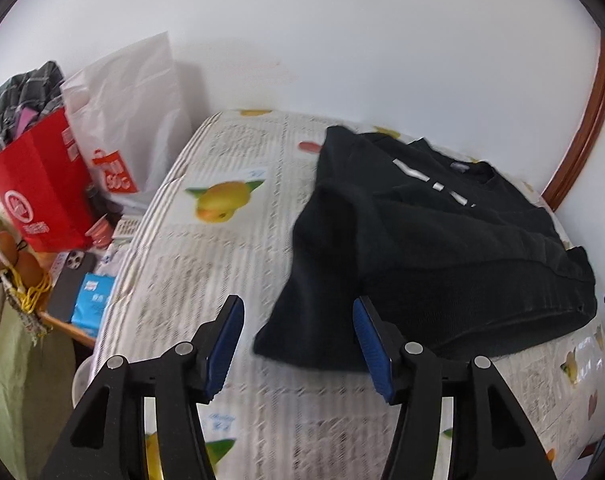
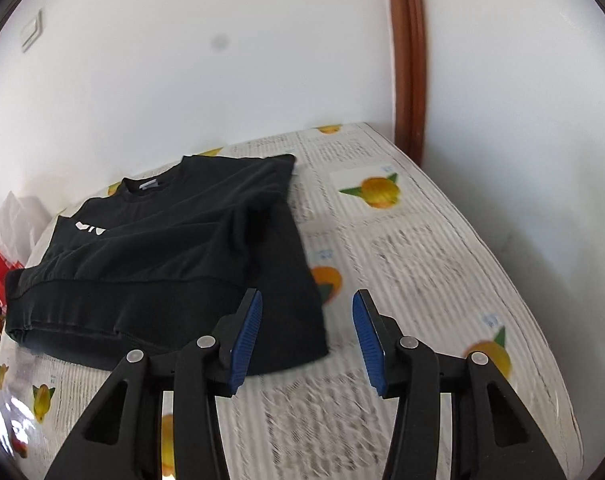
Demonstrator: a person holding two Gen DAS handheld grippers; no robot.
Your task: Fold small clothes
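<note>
A black sweatshirt was laid partly folded on a table covered in fruit-print cloth. The left gripper and right gripper were held wide apart, gripping nothing. A red bag, a white bag and seemingly a phone were crowded at the left.

A table under a fruit-printed cloth stands against white walls, beside a brown wooden door frame.

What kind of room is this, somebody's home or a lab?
Most likely a lived-in home. A black sweatshirt lies on a table covered with a fruit-print cloth, shopping bags stuffed with clothes stand against the white wall, and a wooden door frame shows beside it.
</note>
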